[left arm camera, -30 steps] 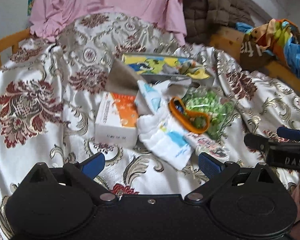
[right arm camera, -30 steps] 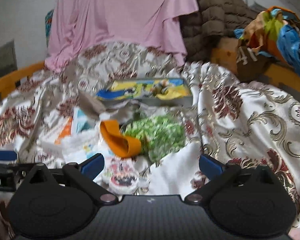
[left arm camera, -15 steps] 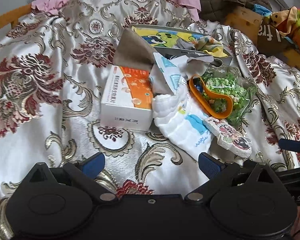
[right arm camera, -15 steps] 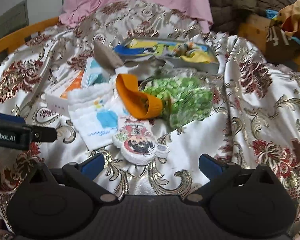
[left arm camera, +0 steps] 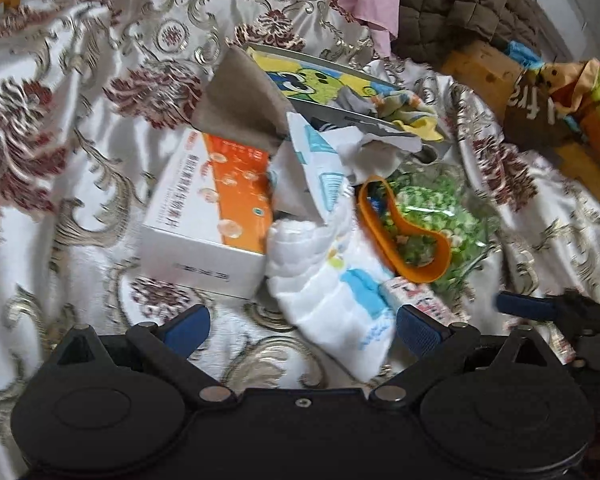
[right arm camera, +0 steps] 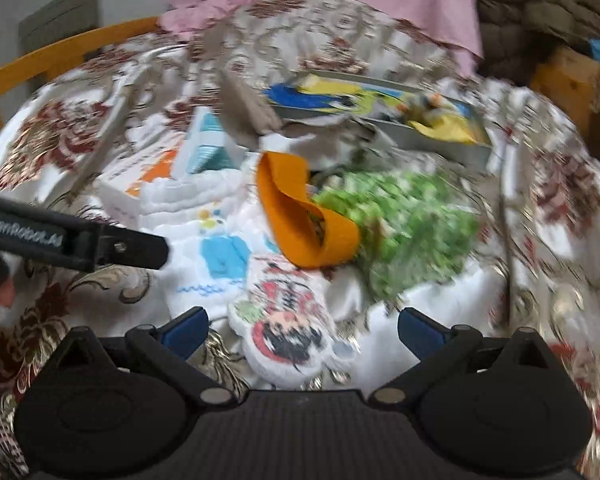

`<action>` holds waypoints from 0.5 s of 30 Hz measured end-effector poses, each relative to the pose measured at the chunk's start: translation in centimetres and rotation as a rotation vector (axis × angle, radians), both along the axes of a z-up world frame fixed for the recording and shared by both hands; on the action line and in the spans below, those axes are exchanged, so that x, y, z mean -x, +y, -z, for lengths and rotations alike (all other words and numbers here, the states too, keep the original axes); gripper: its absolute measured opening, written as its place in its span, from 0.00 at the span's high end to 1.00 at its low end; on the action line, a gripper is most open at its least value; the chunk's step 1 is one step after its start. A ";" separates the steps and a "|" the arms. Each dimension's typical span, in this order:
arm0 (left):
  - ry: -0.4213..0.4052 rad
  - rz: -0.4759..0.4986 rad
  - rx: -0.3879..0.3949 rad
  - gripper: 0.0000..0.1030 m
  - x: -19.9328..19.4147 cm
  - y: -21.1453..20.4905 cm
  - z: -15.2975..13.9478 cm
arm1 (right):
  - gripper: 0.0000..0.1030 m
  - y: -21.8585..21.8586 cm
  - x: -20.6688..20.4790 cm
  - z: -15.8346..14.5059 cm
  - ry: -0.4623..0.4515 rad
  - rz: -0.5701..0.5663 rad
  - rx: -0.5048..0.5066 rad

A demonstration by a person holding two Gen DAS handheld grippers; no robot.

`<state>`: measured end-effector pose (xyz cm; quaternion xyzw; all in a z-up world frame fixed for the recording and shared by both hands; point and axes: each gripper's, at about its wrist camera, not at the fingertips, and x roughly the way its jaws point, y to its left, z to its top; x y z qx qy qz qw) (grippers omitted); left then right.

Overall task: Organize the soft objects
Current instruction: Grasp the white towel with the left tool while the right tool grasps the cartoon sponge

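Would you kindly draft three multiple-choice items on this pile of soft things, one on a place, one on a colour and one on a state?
1. What lies just left of the white folded cloth in the left wrist view?
A. a white and orange box
B. a pink shirt
C. a green bag

2. What colour is the looped band beside the green bag?
A. blue
B. orange
C. black

3. How does the right gripper stand?
A. shut on the band
B. shut on the cloth
C. open, holding nothing

Answers: 1 A, the box touches the cloth's left edge. 2 B, the band is plainly orange. 3 C, its jaws are spread above the cartoon patch.
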<state>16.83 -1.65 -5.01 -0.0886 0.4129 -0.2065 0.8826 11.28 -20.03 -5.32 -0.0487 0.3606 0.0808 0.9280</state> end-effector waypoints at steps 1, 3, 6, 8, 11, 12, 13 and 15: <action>0.010 0.003 0.021 0.03 -0.2 0.0 0.2 | 0.00 0.0 -0.2 0.0 -0.002 -0.031 0.005; 0.025 0.001 0.051 0.03 -0.6 -0.1 0.6 | 0.00 0.2 -0.6 0.2 -0.003 -0.091 0.018; 0.034 0.013 0.089 0.05 -1.2 -0.5 1.0 | 0.00 0.1 -1.5 0.7 0.016 -0.161 0.032; 0.049 0.040 0.117 0.09 -1.5 -0.6 1.3 | 0.02 0.1 -2.0 1.0 0.046 -0.186 0.027; 0.050 0.068 0.160 0.12 -1.6 -0.4 1.7 | 0.04 0.0 -2.4 1.2 0.101 -0.205 -0.003; 0.048 0.068 0.164 0.14 -1.6 -0.4 1.8 | 0.04 0.0 -2.5 1.1 0.104 -0.213 -0.008; 0.048 0.065 0.170 0.16 -1.6 -0.4 1.9 | 0.05 0.0 -2.5 1.0 0.103 -0.215 -0.007; 0.051 0.054 0.185 0.22 -1.8 -0.4 2.2 | 0.08 0.0 -2.5 1.1 0.114 -0.206 0.000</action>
